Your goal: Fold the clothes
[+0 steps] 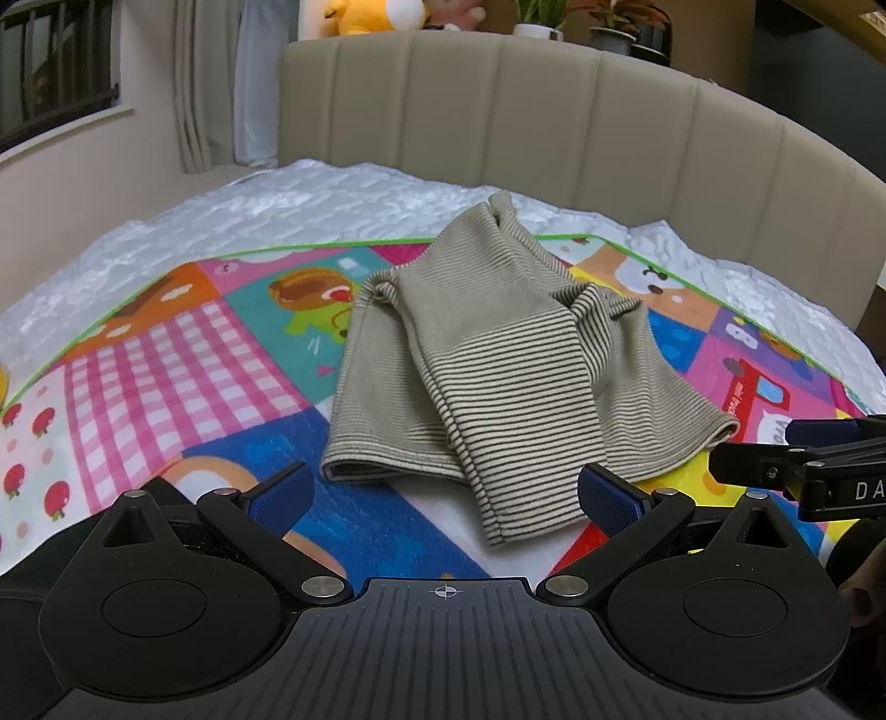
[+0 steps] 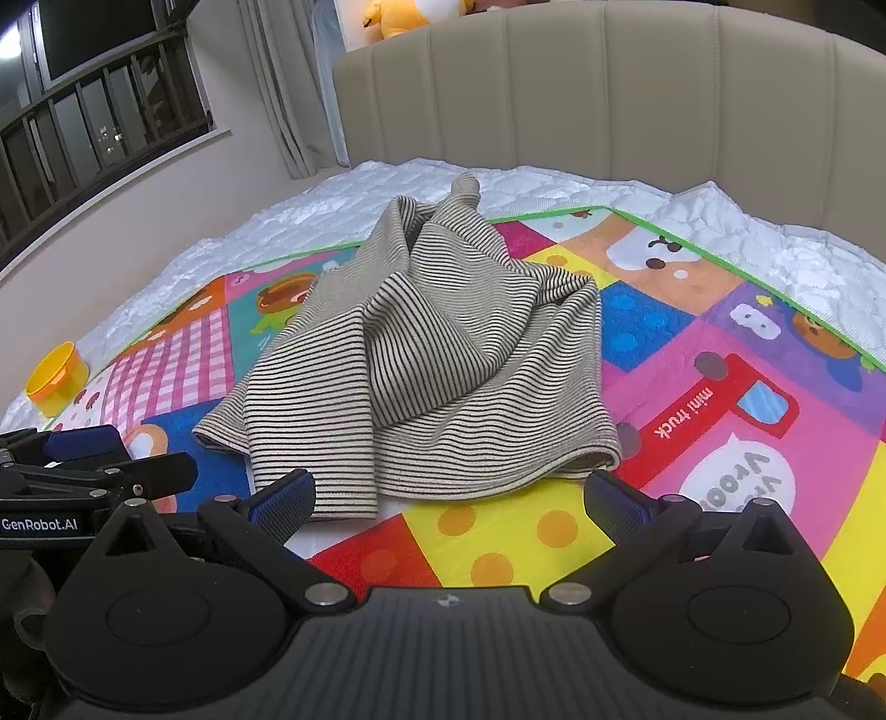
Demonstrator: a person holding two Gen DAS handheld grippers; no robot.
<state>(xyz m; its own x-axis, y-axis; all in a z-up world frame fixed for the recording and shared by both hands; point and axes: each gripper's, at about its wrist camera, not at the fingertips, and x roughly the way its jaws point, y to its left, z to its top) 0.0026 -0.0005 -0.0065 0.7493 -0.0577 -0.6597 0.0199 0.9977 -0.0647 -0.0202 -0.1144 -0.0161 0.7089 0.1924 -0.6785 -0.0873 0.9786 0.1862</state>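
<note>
A beige, dark-striped knit garment (image 1: 487,354) lies crumpled on a colourful cartoon-print play mat (image 1: 183,354) spread over a white quilted bed (image 1: 249,210). Left gripper (image 1: 443,493) and right gripper (image 2: 448,498) both hover near its front hem, fingers spread wide, holding nothing.

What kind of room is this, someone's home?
Most likely a home bedroom: a padded headboard backs a quilted white mattress, with plush toys on the ledge behind. A striped garment lies on a cartoon mat.
</note>
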